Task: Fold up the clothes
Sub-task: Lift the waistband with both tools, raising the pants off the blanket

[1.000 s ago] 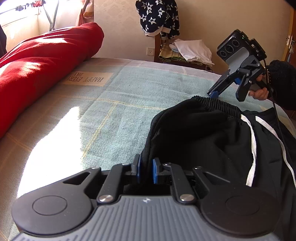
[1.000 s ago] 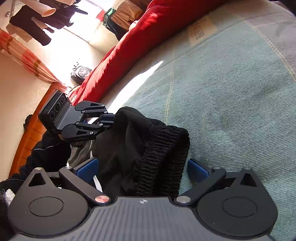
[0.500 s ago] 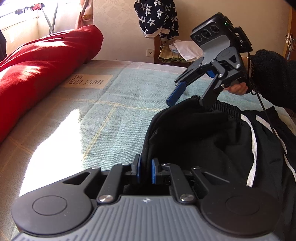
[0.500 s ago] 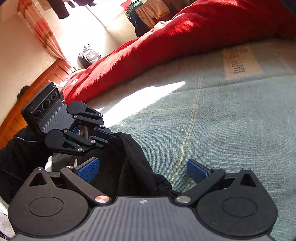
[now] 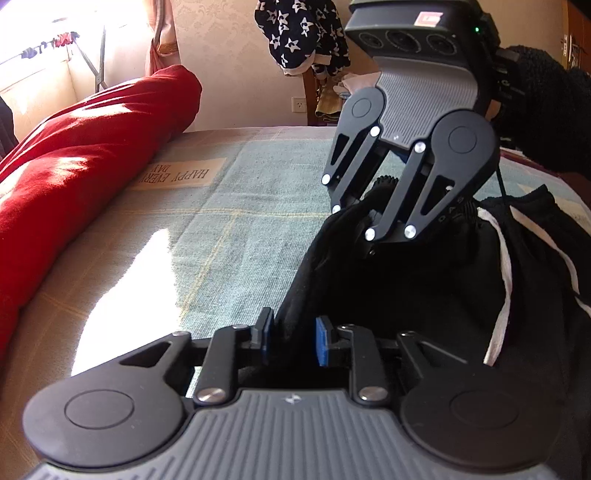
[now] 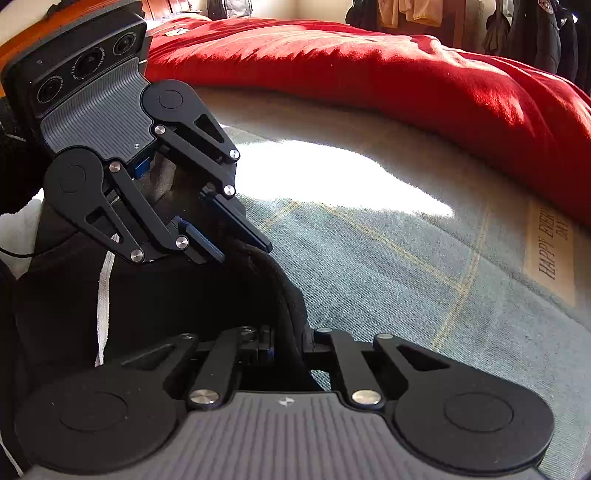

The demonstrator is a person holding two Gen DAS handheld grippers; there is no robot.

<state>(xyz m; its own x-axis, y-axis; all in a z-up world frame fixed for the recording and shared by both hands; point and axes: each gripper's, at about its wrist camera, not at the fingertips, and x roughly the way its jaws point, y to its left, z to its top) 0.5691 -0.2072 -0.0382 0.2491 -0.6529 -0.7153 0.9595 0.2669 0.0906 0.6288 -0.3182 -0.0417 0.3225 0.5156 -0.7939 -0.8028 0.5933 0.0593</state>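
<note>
While both tools grip it: the black trousers (image 5: 424, 295) lie bunched near the bed's (image 5: 229, 229) right edge.
Left tool (image 5: 293, 341): nearly closed, pinching the dark fabric edge.
Right tool (image 6: 288, 347): pinched tight on the same edge.
Risk: two close grips could slip or drag folds crooked.

Pale blue-green bedspread (image 5: 236, 206) with thin yellow check lines; bright sun patch across it. Beige label (image 5: 177, 176) sewn onto the spread, reads "HAPPY EVERY DAY". Red quilt (image 5: 74, 177) rolled in a long bundle along the bedspread's edge, just beside the label. Against the far wall: wooden chair (image 5: 308, 98) draped with a navy star-print garment (image 5: 301, 35). White wall socket (image 5: 298, 105) beside the chair. Drying rack (image 5: 92, 62) near the window.
</note>
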